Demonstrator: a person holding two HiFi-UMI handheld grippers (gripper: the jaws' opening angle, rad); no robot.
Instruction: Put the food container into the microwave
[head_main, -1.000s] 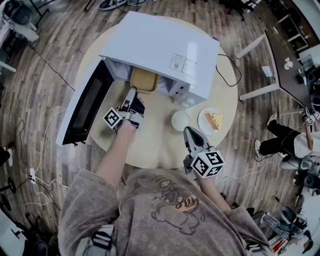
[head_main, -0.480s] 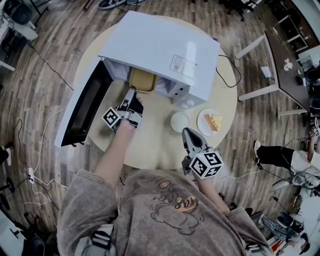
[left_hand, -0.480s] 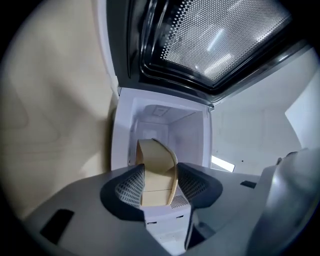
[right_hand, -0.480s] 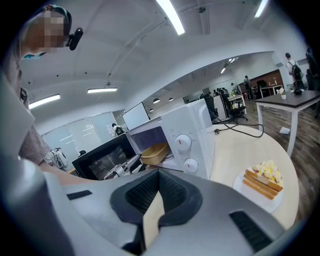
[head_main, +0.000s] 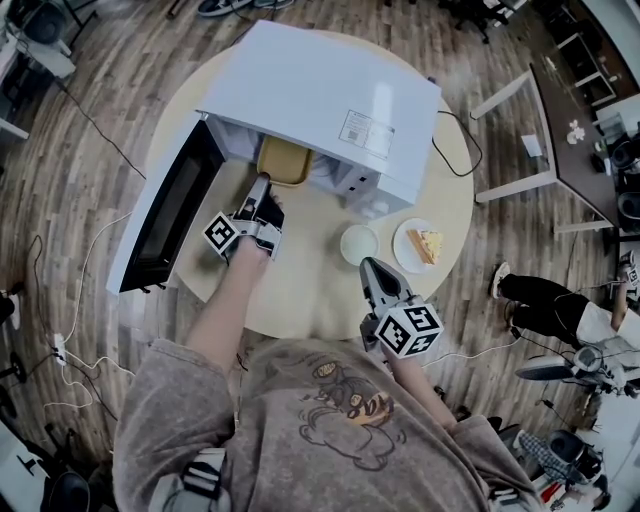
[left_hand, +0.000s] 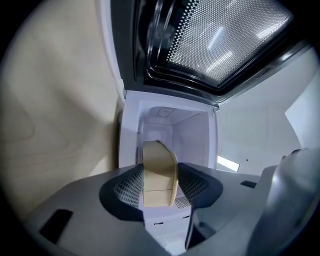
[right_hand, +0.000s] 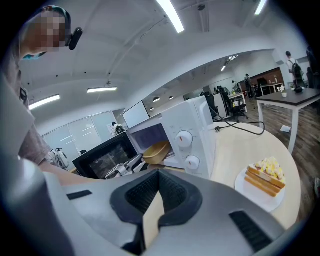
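Right gripper (head_main: 368, 268): idle above near table (head_main: 300, 285) edge, jaws together, nothing held.
Left gripper (head_main: 260, 188): clamped on near rim of container (head_main: 285, 160).
Container: at the oven mouth, far part inside, near end sticking out.
Microwave (head_main: 320, 95): door (head_main: 170, 215) swung wide to the left, cavity looks free.
Progress: late stage, I'd say. Remaining: push fully in, set down, let go, back out.
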